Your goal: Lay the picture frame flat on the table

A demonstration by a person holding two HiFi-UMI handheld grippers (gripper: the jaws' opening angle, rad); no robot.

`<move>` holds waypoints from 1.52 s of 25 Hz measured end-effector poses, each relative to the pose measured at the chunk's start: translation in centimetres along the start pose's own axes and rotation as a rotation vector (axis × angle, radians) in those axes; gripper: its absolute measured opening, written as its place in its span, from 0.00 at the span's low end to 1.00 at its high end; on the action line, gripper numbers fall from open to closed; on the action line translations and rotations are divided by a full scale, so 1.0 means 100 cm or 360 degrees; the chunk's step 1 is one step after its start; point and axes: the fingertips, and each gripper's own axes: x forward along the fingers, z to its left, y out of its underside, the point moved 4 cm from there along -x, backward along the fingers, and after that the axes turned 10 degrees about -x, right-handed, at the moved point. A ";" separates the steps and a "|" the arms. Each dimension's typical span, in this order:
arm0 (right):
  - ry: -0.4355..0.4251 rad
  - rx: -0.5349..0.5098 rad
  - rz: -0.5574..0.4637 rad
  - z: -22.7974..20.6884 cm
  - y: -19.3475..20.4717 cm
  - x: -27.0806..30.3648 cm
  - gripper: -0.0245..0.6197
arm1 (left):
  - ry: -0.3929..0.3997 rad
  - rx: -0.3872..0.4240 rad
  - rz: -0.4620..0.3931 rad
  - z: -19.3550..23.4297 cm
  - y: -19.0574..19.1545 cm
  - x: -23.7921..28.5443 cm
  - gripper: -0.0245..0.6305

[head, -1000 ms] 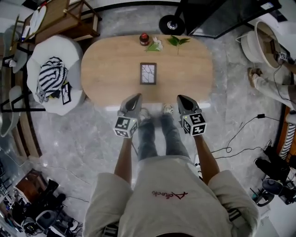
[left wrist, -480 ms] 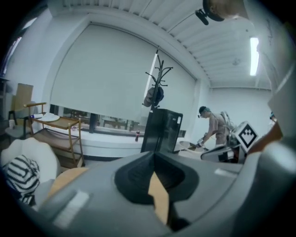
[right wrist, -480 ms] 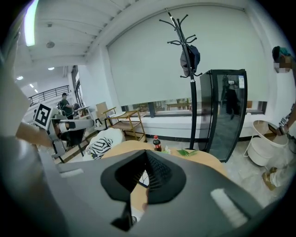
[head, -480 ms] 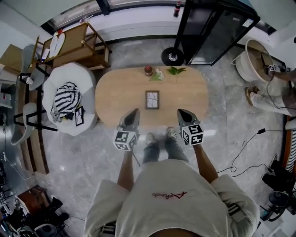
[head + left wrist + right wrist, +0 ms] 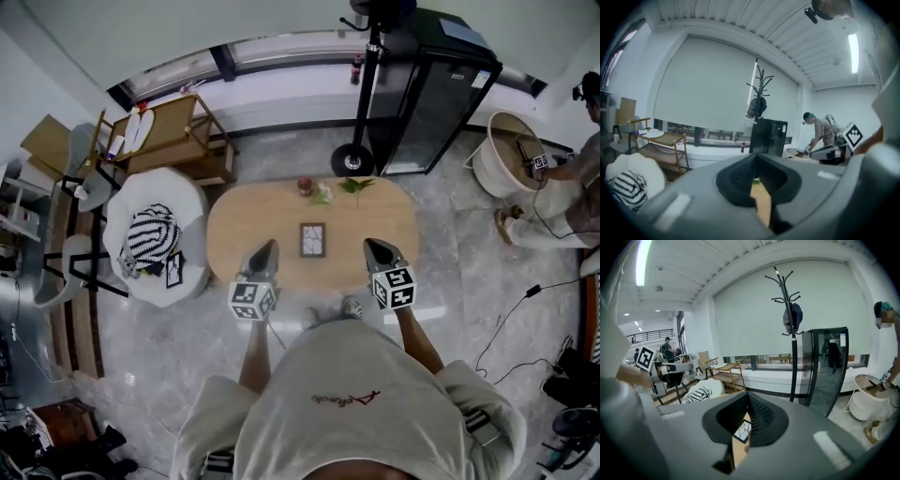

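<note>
The picture frame point(image 5: 312, 239) lies flat, face up, near the centre of the oval wooden table point(image 5: 234, 234), well apart from both grippers. At the table's far edge stand a small red jar point(image 5: 305, 186) and a green leafy sprig point(image 5: 357, 187). In the head view, the left gripper point(image 5: 267, 247) and the right gripper point(image 5: 371, 245) appear over the table's near edge, one on either side of the frame. Both sets of jaws are closed together with nothing held between them. A white round chair point(image 5: 183, 202) carrying a striped cloth point(image 5: 150, 239) stands left of the table.
</note>
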 end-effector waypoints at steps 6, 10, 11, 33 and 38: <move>0.0033 -0.0040 -0.0092 -0.014 -0.023 -0.015 0.04 | 0.0016 0.0051 -0.0082 -0.017 -0.028 0.004 0.04; 0.0049 -0.0063 -0.0147 -0.017 -0.036 -0.020 0.04 | 0.0032 0.0071 -0.0123 -0.022 -0.041 0.004 0.04; 0.0051 -0.0071 -0.0161 -0.019 -0.041 -0.019 0.04 | 0.0033 0.0076 -0.0135 -0.022 -0.045 0.005 0.04; 0.0083 -0.0122 -0.0271 -0.029 -0.067 -0.018 0.04 | 0.0034 0.0098 -0.0174 -0.033 -0.051 0.013 0.04; 0.0072 -0.0128 -0.0268 -0.028 -0.065 -0.018 0.04 | 0.0029 0.0086 -0.0167 -0.033 -0.046 0.012 0.04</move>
